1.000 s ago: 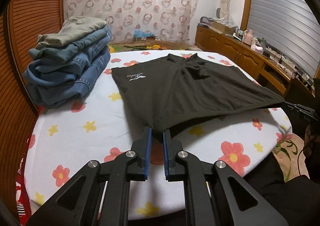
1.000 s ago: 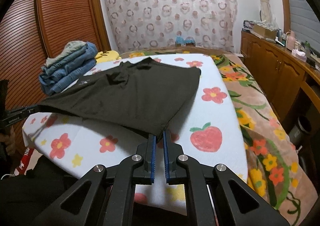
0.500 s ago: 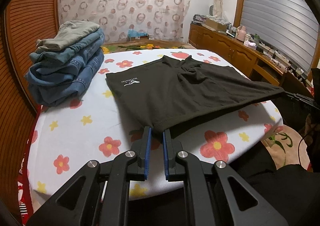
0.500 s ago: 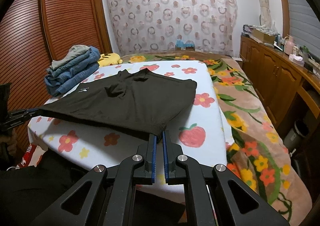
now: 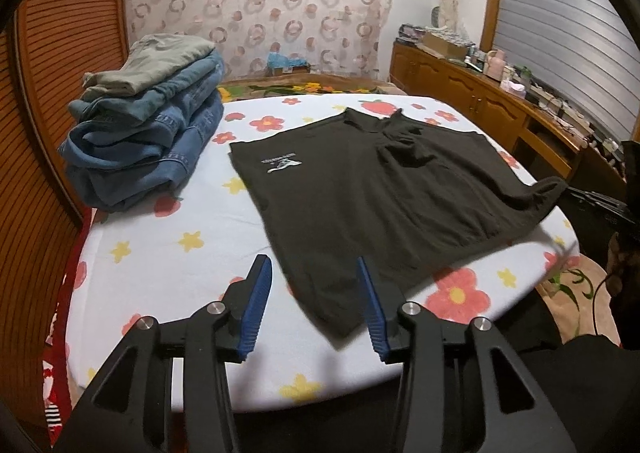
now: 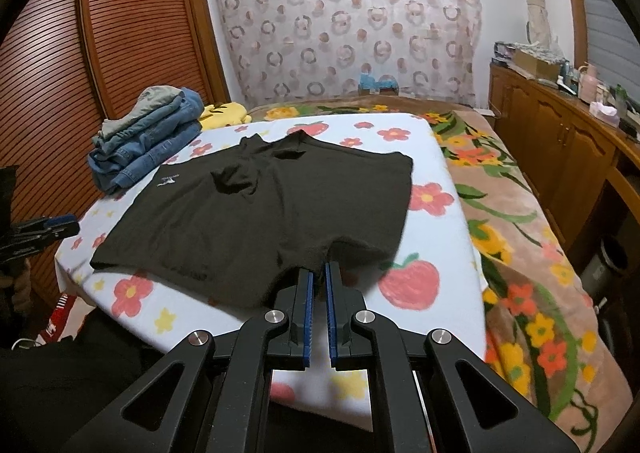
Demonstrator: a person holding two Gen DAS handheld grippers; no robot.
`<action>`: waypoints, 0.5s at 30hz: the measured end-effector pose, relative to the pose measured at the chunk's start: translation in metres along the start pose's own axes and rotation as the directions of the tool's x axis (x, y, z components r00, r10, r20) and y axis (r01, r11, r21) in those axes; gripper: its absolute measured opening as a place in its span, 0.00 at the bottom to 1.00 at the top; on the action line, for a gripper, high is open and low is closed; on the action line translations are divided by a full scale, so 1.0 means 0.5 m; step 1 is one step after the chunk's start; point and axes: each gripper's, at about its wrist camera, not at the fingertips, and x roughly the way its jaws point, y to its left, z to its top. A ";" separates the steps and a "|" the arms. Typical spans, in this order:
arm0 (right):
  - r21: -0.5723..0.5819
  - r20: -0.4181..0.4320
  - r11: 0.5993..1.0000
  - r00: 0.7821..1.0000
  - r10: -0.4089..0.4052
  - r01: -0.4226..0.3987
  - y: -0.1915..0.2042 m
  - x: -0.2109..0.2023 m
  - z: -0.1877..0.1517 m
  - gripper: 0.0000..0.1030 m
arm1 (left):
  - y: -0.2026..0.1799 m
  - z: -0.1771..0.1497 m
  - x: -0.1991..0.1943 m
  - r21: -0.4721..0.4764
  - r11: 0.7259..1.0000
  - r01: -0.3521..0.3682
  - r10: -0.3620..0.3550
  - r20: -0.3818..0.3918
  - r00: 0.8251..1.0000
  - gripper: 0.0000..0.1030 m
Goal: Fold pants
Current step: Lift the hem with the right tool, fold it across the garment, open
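black shorts [image 5: 384, 205] lie flat on the flowered bed [image 5: 168, 253]. left gripper [image 5: 312, 305] jaws are opening, the near corner lying loose between them. right gripper [image 6: 318, 293] jaws stay pinched on the hem.

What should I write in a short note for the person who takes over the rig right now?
Left gripper: jaws opening, shorts corner lies loose between them.
Right gripper: shut on the other near corner.
Shorts lie spread flat on the bed; a folded stack sits at the far left.
Done: shorts laid out.
Left: no fold shows yet; fold them, probably add to the stack.
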 end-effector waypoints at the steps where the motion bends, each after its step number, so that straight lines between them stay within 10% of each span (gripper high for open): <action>1: -0.003 0.002 1.000 1.000 0.006 -0.006 0.003 0.004 0.004 0.06 | 0.004 0.002 0.006 -0.004 1.000 -0.004 0.004 -0.003 1.000 0.44; 6: -0.025 -0.005 0.999 1.000 0.023 -0.024 0.012 0.030 0.012 0.06 | 0.025 0.008 0.034 -0.022 1.000 -0.005 0.005 -0.009 1.000 0.51; 10: -0.030 -0.010 0.999 0.999 0.037 -0.037 0.018 0.043 0.014 0.06 | 0.037 0.010 0.052 -0.032 0.999 -0.008 0.008 -0.004 1.000 0.75; 15: -0.044 -0.012 0.997 0.998 0.057 -0.058 0.034 0.060 0.026 0.06 | 0.045 0.013 0.068 -0.035 0.999 -0.006 0.006 -0.016 1.000 0.76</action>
